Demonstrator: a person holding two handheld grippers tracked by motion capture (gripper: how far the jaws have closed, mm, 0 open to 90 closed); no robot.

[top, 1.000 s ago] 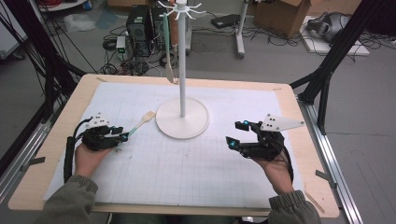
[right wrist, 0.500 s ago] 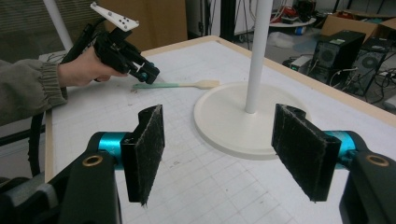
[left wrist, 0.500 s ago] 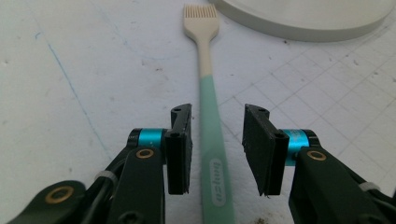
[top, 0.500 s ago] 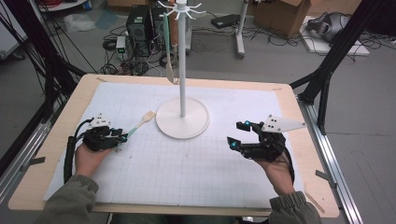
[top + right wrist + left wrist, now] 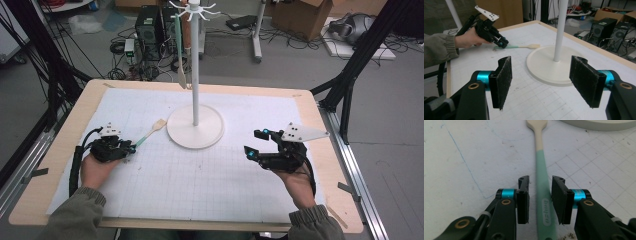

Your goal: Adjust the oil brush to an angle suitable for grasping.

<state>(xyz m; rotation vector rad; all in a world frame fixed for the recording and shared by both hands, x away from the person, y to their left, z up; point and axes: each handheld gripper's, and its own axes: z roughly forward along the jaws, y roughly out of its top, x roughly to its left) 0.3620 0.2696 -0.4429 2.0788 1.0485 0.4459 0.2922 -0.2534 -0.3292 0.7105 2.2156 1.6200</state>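
While its jaws have just been closing, the left gripper (image 5: pixel 540 197) straddles the mint-green handle of a spatula (image 5: pixel 541 172) at the lower middle of the left gripper view. A thin gap shows on each side of the handle, so the pads do not yet press on it. The spatula lies flat on the gridded mat (image 5: pixel 210 170). Its handle is pale green with raised lettering near the end, and the colour turns to cream along the neck, which widens into a flat cream blade near the top edge of the frame.

In the high view, the left gripper (image 5: pixel 131 148) sits at the left of the table (image 5: pixel 90 92), and the spatula (image 5: pixel 149 132) slants up and right from it, its blade stopping just short of the round white base of the hanging stand (image 5: pixel 195 125). A second utensil (image 5: pixel 181 45) hangs from a hook at the stand's top, in the upper middle of the frame.

At the right of the high view, the right gripper (image 5: pixel 255 144) rests over the mat with its jaws spread wide and nothing between them.
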